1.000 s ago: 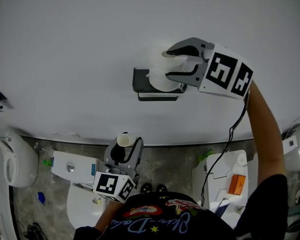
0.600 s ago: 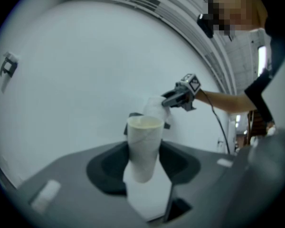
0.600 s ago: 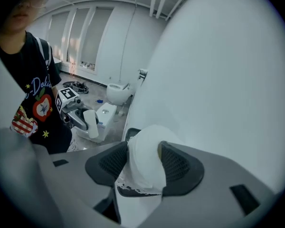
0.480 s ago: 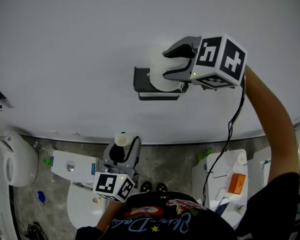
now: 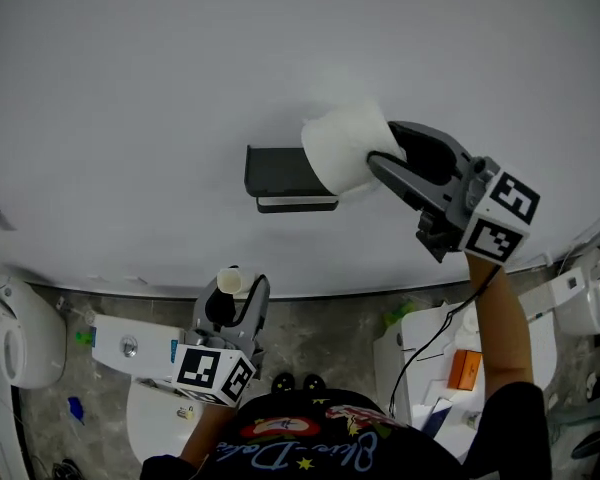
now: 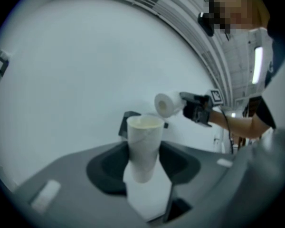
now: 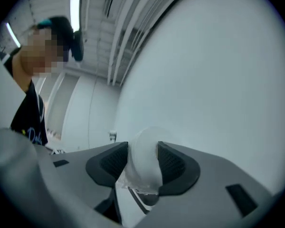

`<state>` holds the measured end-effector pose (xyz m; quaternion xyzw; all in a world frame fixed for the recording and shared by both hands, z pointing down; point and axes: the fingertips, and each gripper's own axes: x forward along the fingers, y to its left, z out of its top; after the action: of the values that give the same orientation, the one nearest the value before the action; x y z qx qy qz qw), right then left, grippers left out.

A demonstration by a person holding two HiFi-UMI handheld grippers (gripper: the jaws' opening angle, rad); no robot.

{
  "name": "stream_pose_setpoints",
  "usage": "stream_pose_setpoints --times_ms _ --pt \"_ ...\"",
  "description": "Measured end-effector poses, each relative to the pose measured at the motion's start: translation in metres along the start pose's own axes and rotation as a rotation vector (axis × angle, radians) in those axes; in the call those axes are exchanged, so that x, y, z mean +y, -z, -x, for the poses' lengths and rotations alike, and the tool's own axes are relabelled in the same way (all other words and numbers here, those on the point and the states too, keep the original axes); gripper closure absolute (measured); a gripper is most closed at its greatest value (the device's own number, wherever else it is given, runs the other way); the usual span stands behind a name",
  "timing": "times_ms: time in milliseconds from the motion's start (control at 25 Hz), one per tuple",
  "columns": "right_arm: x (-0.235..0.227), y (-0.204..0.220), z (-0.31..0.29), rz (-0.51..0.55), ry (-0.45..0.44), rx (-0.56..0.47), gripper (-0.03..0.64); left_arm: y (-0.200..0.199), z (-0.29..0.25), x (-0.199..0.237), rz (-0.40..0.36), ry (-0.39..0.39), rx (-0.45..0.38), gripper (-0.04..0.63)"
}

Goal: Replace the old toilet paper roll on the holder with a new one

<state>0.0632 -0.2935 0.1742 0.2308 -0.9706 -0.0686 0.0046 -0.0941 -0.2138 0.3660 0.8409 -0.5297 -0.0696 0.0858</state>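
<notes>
Nearest the head camera, the left gripper [image 5: 232, 296] is held low in front of the person's dark printed shirt [image 5: 300, 448]. Its jaws are closed on an empty cardboard tube [image 5: 227, 282]. In the left gripper view the tube [image 6: 143, 146] stands upright between the two dark jaw pads, pinched near its lower end, with its open top facing up.

Below and beyond it lies a grey floor [image 5: 320, 333] with white toilet fixtures, one at the left edge [image 5: 8, 338].

Farther off, on the white wall [image 5: 130, 78], hangs the black holder [image 5: 278, 173], and no roll sits on it. The right gripper [image 5: 383, 146] reaches toward it from the right on an outstretched arm. Its jaws are clamped on a full white toilet paper roll [image 5: 344, 148]. The right gripper view shows the roll [image 7: 145, 163] squeezed between the pads.

The roll hangs at the holder's right end, slightly above it, with its hollow core turned toward the holder. Whether it touches the holder cannot be told.
</notes>
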Motion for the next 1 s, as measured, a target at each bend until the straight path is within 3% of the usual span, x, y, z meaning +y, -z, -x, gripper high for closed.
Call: stream_pose_setpoints --times_ms 120,320,520,680,1000 --pt "0.001 0.02 0.045 -0.167 0.118 -0.206 0.413 -0.002 -0.002 0.004 -0.02 -0.009 0.005 0.399" --pt "-0.001 0.065 0.096 -0.33 0.278 -0.383 0.414 -0.011 -0.009 0.009 -0.036 -0.011 0.001 0.398" --pt "-0.009 0.126 0.102 -0.476 0.355 -0.375 0.414 -0.011 -0.01 0.008 -0.043 -0.01 0.01 0.397" --pt "-0.019 0.166 0.085 -0.583 0.368 -0.37 0.416 -0.008 -0.006 0.005 -0.047 -0.006 0.016 0.399" --pt "-0.012 0.17 0.021 -0.603 0.255 -0.33 0.417 -0.01 0.009 0.013 -0.037 -0.05 0.011 0.399"
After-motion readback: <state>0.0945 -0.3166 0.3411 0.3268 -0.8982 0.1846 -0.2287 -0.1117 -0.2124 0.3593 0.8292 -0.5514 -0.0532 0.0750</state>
